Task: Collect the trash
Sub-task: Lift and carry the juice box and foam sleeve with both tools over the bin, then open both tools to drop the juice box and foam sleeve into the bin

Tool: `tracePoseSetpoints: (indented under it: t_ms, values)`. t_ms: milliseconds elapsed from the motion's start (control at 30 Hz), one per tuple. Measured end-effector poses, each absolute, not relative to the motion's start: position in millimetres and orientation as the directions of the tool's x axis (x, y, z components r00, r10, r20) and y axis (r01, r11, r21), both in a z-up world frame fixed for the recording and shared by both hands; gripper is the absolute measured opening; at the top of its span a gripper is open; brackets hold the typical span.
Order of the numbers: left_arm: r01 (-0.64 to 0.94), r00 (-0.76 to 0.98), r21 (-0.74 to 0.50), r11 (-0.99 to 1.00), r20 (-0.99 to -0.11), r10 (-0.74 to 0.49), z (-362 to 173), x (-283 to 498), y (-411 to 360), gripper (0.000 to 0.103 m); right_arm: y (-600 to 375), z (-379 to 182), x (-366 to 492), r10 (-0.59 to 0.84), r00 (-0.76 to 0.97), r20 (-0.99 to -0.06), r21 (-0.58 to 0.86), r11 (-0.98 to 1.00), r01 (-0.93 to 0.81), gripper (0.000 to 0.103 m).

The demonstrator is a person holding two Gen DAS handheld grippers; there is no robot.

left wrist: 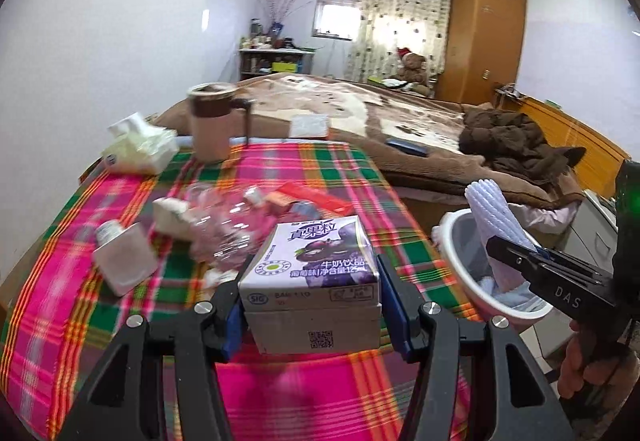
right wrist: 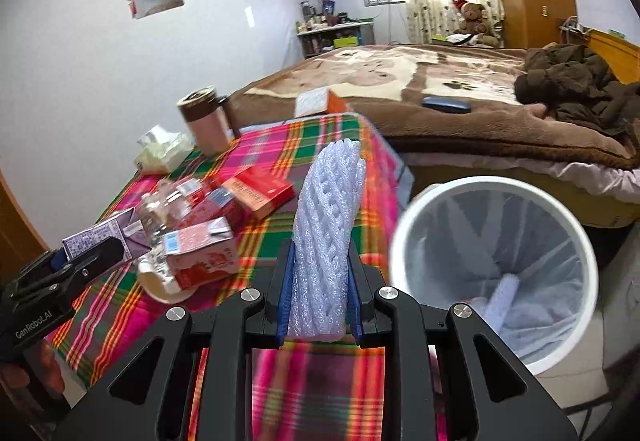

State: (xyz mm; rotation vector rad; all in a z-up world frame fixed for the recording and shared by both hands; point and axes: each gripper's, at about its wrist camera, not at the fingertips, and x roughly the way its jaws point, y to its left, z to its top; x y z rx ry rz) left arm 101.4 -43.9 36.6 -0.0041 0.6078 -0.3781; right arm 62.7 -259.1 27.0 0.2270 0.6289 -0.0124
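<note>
My left gripper (left wrist: 310, 297) is shut on a purple grape milk carton (left wrist: 310, 265) and holds it above the plaid-covered table (left wrist: 288, 393); it also shows in the right wrist view (right wrist: 100, 237). My right gripper (right wrist: 320, 305) is shut on a white foam net sleeve (right wrist: 326, 237), held upright just left of a white trash bin (right wrist: 496, 269) lined with a bag. In the left wrist view the sleeve (left wrist: 494, 213) hangs over the bin (left wrist: 468, 265). More trash lies on the table: a clear plastic bottle (left wrist: 228, 229), a red strawberry carton (right wrist: 200, 257), an orange-red box (right wrist: 260, 189).
A brown-and-pink mug (left wrist: 212, 121) and a tissue pack (left wrist: 140, 149) stand at the table's far end. A white bottle (left wrist: 120, 261) lies at the left. A bed (right wrist: 460, 97) with a brown blanket and a dark jacket (right wrist: 580, 89) lies behind the table.
</note>
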Motion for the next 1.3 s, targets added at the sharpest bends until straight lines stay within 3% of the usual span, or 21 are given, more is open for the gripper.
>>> tracePoseSetpoints:
  t_ms: [467,767,1300]
  values:
    - [0.505,0.686,-0.113,0.856,-0.549,-0.477,44.9,107.7,-143.7,0.059,-329.0,35.8,48.6,-0.067,0.813,-0.578,0.180,0.962,0.207,0.024]
    - [0.590,0.628,-0.121,0.798,-0.553,-0.548,40.0,107.9,-202.3,0.059,-371.1,22.7,50.8,-0.126,0.764,-0.632,0.155,0.946,0.284,0.024]
    - [0.633,0.545,-0.127,0.763,-0.628,-0.556,16.8,119.8,-259.2,0.059,-402.5,-10.5,60.2,-0.125,0.670,-0.732,0.124,0.942,0.311,0.025]
